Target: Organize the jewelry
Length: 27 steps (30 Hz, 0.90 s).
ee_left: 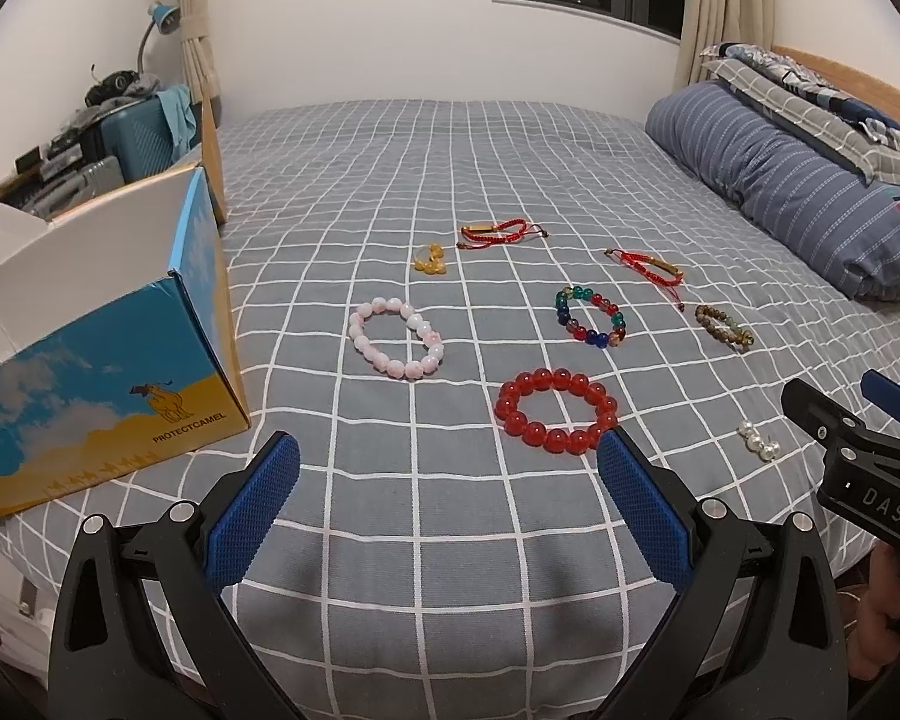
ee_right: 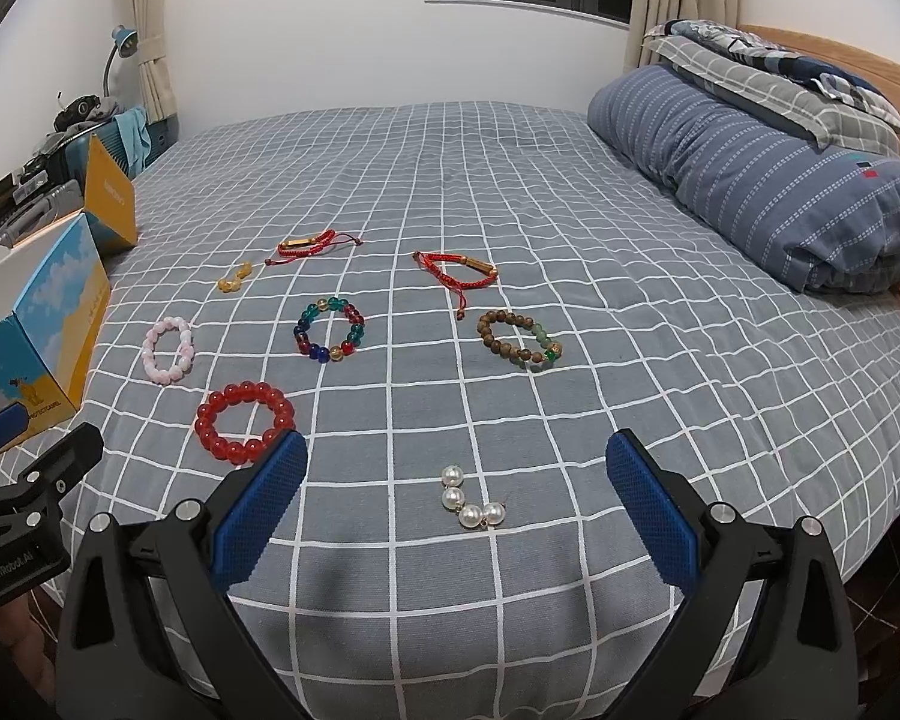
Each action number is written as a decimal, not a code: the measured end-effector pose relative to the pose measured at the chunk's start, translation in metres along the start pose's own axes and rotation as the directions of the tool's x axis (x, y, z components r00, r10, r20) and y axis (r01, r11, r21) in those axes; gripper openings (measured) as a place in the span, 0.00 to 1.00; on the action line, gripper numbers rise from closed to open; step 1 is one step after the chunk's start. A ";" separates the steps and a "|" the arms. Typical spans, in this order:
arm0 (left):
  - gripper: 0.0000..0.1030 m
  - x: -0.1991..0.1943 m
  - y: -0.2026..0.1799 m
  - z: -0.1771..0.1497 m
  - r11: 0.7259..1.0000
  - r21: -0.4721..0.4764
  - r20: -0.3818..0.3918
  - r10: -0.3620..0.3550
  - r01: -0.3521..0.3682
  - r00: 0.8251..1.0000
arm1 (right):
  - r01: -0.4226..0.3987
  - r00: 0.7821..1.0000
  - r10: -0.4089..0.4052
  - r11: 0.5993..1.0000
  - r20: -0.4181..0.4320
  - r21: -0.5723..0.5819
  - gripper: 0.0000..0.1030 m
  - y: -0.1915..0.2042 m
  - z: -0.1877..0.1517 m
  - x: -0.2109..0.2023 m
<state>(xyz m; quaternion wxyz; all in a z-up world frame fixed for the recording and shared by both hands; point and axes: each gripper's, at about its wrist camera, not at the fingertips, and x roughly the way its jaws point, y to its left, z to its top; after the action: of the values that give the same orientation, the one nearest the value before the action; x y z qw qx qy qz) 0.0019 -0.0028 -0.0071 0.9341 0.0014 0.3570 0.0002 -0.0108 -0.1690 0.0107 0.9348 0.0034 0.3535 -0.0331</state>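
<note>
Several pieces of jewelry lie on the grey checked bed [ee_left: 450,180]. A red bead bracelet [ee_left: 557,418] [ee_right: 245,423] lies nearest my left gripper [ee_left: 450,456], which is open and empty. White pearl earrings [ee_right: 471,499] [ee_left: 760,443] lie just ahead of my right gripper [ee_right: 457,468], open and empty. Farther out are a pink bracelet [ee_left: 397,338] [ee_right: 168,349], a multicolour bracelet [ee_left: 590,315] [ee_right: 329,329], a wooden bracelet [ee_right: 518,339] [ee_left: 723,326], two red cord bracelets [ee_left: 498,232] [ee_left: 648,267] and yellow beads [ee_left: 429,260] [ee_right: 234,276].
An open blue and yellow cardboard box [ee_left: 120,324] [ee_right: 42,324] stands at the bed's left edge. A rolled blue quilt [ee_left: 798,192] [ee_right: 768,180] and pillows lie at the right by the wooden headboard. Clutter and a lamp [ee_left: 162,18] stand beyond the box.
</note>
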 end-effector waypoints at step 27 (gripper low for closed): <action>0.95 -0.002 0.001 0.000 1.000 0.003 0.001 0.002 -0.002 1.000 | 0.003 1.000 -0.003 1.000 -0.001 -0.007 0.94 0.001 -0.001 0.001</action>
<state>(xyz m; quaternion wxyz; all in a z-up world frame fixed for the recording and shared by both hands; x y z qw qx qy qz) 0.0007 -0.0022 -0.0059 0.9343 0.0033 0.3565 0.0005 -0.0104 -0.1680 0.0095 0.9347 -0.0002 0.3540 -0.0332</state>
